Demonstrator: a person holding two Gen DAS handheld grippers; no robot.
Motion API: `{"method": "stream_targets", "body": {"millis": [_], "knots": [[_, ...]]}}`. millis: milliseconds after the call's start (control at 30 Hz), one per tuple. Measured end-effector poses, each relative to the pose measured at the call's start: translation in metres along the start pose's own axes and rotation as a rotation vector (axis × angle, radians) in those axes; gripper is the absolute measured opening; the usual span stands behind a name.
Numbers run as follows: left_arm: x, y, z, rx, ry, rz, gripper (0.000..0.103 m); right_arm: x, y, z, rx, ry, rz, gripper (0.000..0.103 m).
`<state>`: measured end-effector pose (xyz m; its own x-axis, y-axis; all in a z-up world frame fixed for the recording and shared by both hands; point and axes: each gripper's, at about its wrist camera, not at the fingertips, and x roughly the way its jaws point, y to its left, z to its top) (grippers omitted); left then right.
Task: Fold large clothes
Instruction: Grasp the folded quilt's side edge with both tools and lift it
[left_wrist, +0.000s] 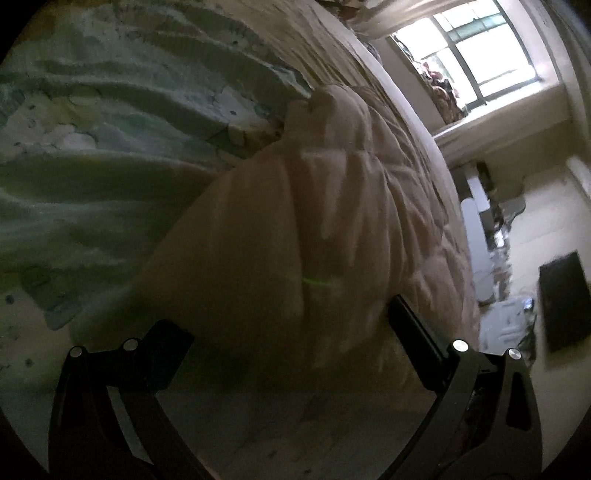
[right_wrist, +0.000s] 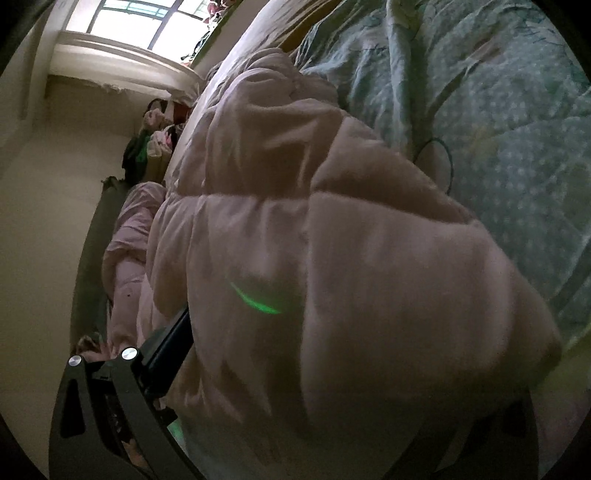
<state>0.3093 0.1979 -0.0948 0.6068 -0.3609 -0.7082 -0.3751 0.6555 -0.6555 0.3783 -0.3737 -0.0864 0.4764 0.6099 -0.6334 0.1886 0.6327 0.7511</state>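
Note:
A large pale pink quilted padded garment (left_wrist: 314, 206) lies bunched on a bed, and it also fills the right wrist view (right_wrist: 332, 240). My left gripper (left_wrist: 284, 332) stands wide, with a thick fold of the pink garment lying between its two black fingers (left_wrist: 413, 332). My right gripper (right_wrist: 332, 369) is also spread around a bulky fold of the garment; its left finger (right_wrist: 166, 347) shows, and its right finger is hidden under the fabric. Whether either gripper pinches the fabric is unclear.
A green patterned bedspread (left_wrist: 110, 147) covers the bed (right_wrist: 498, 129) under the garment. A bright window (left_wrist: 480, 51) and a wall are beyond the bed edge. A dark flat object (left_wrist: 565, 299) and clutter (left_wrist: 495, 236) lie beside the bed. More clothes (right_wrist: 155, 140) pile near the wall.

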Motion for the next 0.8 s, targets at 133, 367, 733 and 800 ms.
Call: {"method": "stream_targets", "body": {"millis": [133, 367, 733, 800], "knots": [[0.014, 0.004, 0.011, -0.073, 0.018, -0.033, 0.094, 0.003, 0.003, 0.005, 0.012, -0.017, -0.008, 0.099], [0.032, 0.006, 0.007, -0.129, -0.039, -0.07, 0.095, 0.011, 0.011, 0.002, 0.006, -0.083, -0.049, 0.099], [0.024, -0.014, 0.001, -0.037, -0.099, -0.074, 0.071, 0.019, 0.023, 0.003, -0.059, -0.115, -0.114, 0.097], [0.023, -0.018, 0.001, -0.004, -0.108, -0.071, 0.064, 0.024, 0.035, 0.001, -0.08, -0.126, -0.136, 0.091]]}}
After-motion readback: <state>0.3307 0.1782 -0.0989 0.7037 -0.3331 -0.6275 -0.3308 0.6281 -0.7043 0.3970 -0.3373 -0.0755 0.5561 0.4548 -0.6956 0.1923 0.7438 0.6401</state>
